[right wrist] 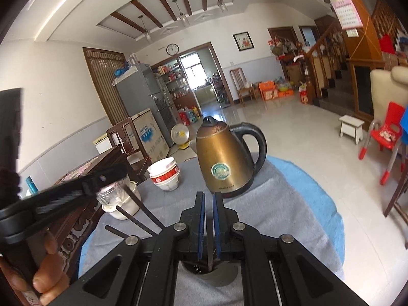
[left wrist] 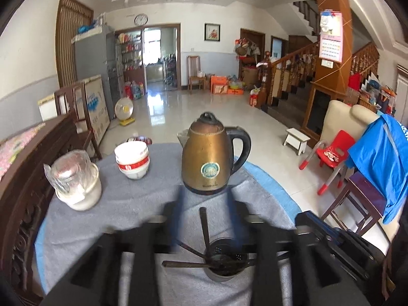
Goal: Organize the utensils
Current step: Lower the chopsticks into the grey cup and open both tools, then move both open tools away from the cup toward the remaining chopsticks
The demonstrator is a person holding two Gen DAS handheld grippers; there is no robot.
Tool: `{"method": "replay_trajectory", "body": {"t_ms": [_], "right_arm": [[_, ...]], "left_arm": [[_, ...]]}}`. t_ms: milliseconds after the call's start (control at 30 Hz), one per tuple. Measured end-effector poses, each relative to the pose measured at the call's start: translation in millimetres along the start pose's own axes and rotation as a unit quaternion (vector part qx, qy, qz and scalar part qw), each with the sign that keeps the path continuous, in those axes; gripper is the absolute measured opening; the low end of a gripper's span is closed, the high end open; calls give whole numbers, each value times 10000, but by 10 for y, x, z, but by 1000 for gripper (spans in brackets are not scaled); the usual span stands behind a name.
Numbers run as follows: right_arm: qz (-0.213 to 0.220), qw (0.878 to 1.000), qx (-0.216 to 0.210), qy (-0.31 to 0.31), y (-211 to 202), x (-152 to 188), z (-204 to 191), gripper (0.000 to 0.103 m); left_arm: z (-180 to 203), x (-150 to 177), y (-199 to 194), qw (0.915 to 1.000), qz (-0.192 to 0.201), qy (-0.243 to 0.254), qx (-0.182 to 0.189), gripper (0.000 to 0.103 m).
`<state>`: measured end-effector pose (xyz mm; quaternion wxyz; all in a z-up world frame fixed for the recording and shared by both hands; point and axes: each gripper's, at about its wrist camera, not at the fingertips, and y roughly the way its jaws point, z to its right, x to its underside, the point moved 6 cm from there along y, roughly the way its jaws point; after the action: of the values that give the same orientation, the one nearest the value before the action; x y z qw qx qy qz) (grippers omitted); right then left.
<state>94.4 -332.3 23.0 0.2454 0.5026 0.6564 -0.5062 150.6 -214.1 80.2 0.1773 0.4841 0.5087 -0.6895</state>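
A round metal utensil holder (left wrist: 225, 262) stands on the grey cloth near the table's front, with several dark chopsticks (left wrist: 204, 229) sticking out of it. My left gripper (left wrist: 206, 216) is open above it, its fingers wide on either side. In the right wrist view the holder (right wrist: 216, 274) sits right below my right gripper (right wrist: 208, 201), whose blue pads (right wrist: 201, 224) are shut on a thin dark chopstick (right wrist: 209, 250) that points down into the holder. More chopsticks (right wrist: 142, 214) fan out to the left.
A brass electric kettle (left wrist: 207, 158) stands behind the holder. Stacked white bowls (left wrist: 132, 160) and a glass jar in a white cup (left wrist: 76, 181) are at the left. A dark carved wooden bench (left wrist: 15, 204) borders the table's left. Chairs (left wrist: 357, 199) stand at the right.
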Motion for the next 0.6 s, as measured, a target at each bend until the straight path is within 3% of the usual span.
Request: {"method": "replay_trajectory", "body": {"t_ms": [33, 100, 167, 300, 367, 600], "right_arm": [[-48, 10000, -39, 34, 0, 13, 11, 8], [-146, 9998, -70, 133, -5, 35, 17, 10], [-202, 9994, -117, 255, -39, 59, 39, 14], [-5, 9987, -205, 458, -241, 78, 77, 29], [104, 9985, -236, 493, -344, 92, 84, 35], [562, 9978, -338, 118, -804, 281, -122, 36]], "left_arm": [[-17, -9, -108, 9998, 159, 36, -59, 57], [-42, -23, -227, 9993, 306, 149, -138, 57], [-80, 7, -359, 9989, 344, 255, -216, 65], [-245, 143, -625, 9978, 404, 333, -415, 76], [-332, 268, -740, 9971, 391, 380, -531, 84], [-615, 867, -769, 9934, -109, 521, -1018, 86]]}}
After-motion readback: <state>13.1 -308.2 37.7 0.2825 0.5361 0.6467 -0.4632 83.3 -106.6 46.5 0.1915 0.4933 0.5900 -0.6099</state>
